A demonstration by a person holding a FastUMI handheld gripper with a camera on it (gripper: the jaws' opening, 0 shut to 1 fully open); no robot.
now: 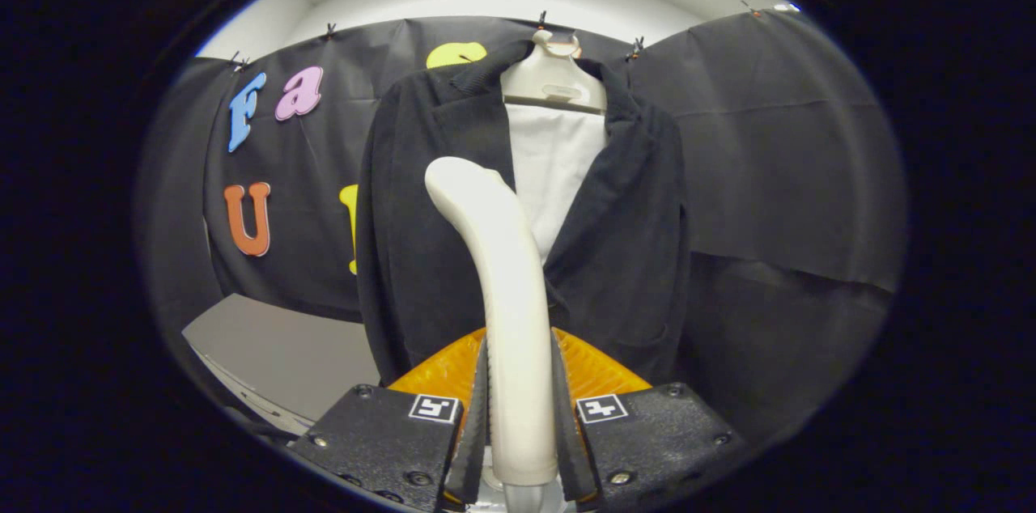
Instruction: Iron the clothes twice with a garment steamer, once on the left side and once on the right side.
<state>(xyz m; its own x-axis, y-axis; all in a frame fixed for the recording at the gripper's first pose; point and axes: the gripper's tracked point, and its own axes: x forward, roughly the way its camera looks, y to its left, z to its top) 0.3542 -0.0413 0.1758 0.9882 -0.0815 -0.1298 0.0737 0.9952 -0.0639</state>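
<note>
Pinched between the two fingers of the gripper (518,448) is the cream handle of the garment steamer (506,294); both black pads press its sides, with orange ribbed finger faces showing just behind them. Each finger block carries a small square black-and-white marker, a coded pattern and not readable writing. The handle rises from between the fingers and curves at its top toward the clothes, its rounded head lying in front of the jacket's left front panel as seen from the gripper.

By the look of it, the steamer is a stiff, smooth plastic shell, probably light for its bulk and somewhat slippery, so the straight lower stretch of the handle, where the pads now sit, seems the sound place to hold it.

Beyond the head hangs the black jacket (631,254), open at the front over a white lining or shirt (550,165). It looks soft and limp, likely to swing or crease if pushed, so the head should glide lightly down each panel. It hangs on a cream hanger (554,80) hooked at the top edge of the booth's black cloth wall (793,173). Beside the jacket's lower left hem lies a grey flat surface (275,351). No brand or label can be read anywhere.
</note>
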